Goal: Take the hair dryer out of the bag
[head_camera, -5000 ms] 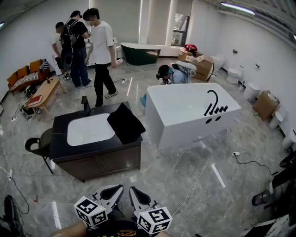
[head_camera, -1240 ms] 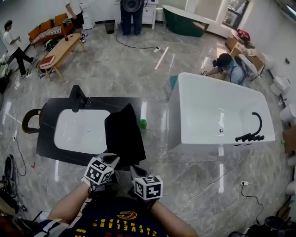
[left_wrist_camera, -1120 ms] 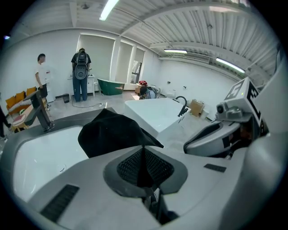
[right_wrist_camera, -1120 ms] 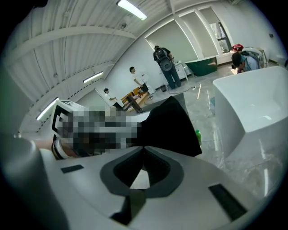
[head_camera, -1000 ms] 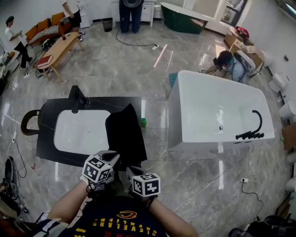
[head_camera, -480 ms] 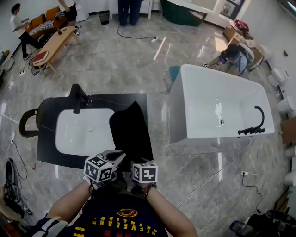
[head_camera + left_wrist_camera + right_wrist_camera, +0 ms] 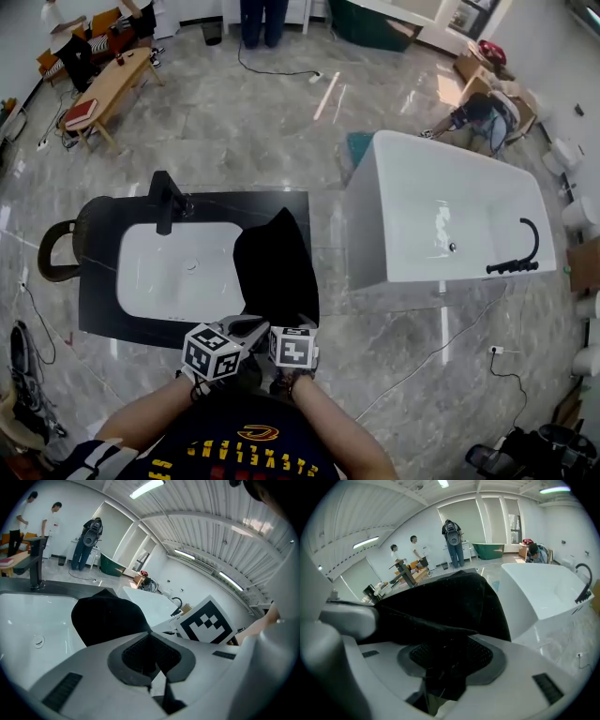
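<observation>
A black cloth bag (image 7: 277,267) lies on the dark vanity counter (image 7: 103,309), to the right of the white basin; no hair dryer shows. Both grippers are at the bag's near edge. My left gripper (image 7: 246,326) is shut, its tips just short of the bag (image 7: 105,618), and I see nothing between them (image 7: 151,637). To its right, my right gripper (image 7: 298,328) points steeply down with its jaws opening. A fold of the bag's black cloth (image 7: 454,602) runs down into the gap between its pads (image 7: 450,641).
A black faucet (image 7: 167,202) stands behind the white basin (image 7: 173,272). A dark chair (image 7: 56,253) sits at the counter's left end. A white bathtub (image 7: 450,216) stands to the right with a person crouched behind it (image 7: 478,112). Cables cross the marble floor.
Both grippers have come forward to the bag's near edge. The right one has dropped lower and its jaws have parted around the cloth. The left has stayed shut.
</observation>
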